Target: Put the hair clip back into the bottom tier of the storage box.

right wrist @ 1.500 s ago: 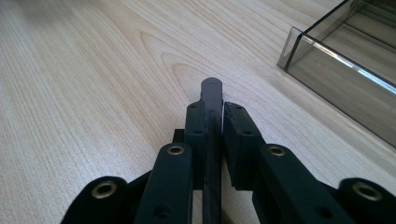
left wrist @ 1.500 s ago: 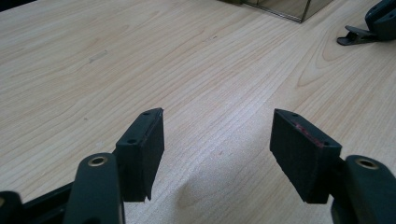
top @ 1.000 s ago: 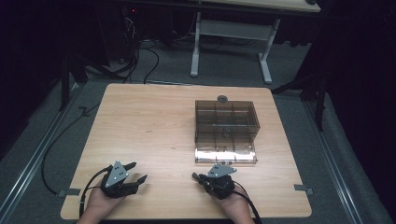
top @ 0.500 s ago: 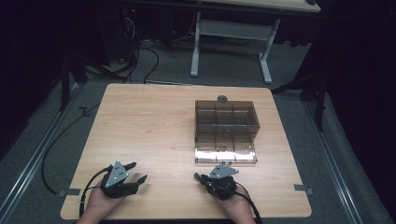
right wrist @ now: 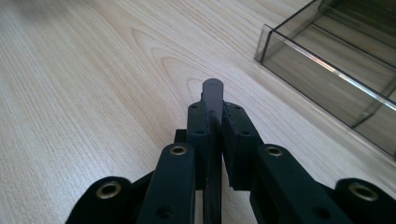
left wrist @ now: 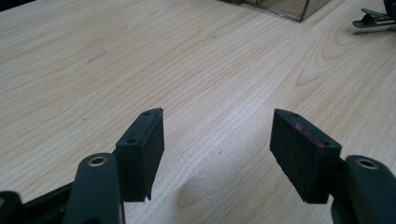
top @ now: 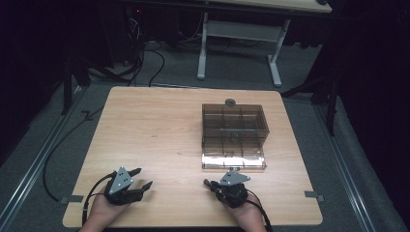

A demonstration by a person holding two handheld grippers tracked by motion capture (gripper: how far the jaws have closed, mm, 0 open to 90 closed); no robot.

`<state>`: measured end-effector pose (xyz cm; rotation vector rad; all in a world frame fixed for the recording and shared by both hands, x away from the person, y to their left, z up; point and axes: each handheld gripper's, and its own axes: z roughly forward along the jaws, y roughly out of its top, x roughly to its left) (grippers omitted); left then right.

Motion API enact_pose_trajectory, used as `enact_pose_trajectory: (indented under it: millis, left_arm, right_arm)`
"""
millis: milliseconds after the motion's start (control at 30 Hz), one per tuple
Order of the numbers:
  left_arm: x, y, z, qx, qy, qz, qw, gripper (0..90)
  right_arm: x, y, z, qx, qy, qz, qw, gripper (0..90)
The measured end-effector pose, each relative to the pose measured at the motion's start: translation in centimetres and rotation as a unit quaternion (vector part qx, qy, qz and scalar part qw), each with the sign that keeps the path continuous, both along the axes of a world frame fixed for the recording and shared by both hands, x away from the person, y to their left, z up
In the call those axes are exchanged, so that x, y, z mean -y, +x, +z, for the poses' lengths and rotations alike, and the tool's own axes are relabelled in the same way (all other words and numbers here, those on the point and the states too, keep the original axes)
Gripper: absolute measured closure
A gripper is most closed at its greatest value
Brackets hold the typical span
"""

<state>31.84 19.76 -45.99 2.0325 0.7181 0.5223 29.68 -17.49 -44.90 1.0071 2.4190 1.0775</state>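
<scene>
Seemingly early on: left gripper (top: 137,178) rests wide-fingered on the surface (top: 154,130); right gripper (top: 211,184) pinches a thin dark flat piece (right wrist: 213,95) just beside the smoky compartment box (top: 234,130), nothing visibly placed.

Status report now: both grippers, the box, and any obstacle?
Left gripper open, empty. Right gripper shut on thin dark piece. Compartment box beyond right gripper, untouched. Small round object behind box.

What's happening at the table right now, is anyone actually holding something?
A person has tongs in each hand at the near edge of the wooden table. The right tongs are shut on a thin dark flat piece, just short of the clear smoky compartment box. The left tongs are open with nothing between them. A small round object sits behind the box.
</scene>
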Motion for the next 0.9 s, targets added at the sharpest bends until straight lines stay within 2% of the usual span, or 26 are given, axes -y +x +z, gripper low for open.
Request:
enact_pose_trajectory:
  millis: [400, 900]
  left_arm:
    - [0.0, 0.0, 0.0, 0.0, 0.0, 0.001, 1.0, 35.7]
    - [0.0, 0.0, 0.0, 0.0, 0.0, 0.0, 1.0, 35.7]
  right_arm:
    - [2.0, -0.4, 0.2, 0.004, 0.004, -0.024, 0.9997, 82.2]
    - [3.0, -0.6, 0.4, 0.005, 0.005, -0.039, 0.9992, 82.2]
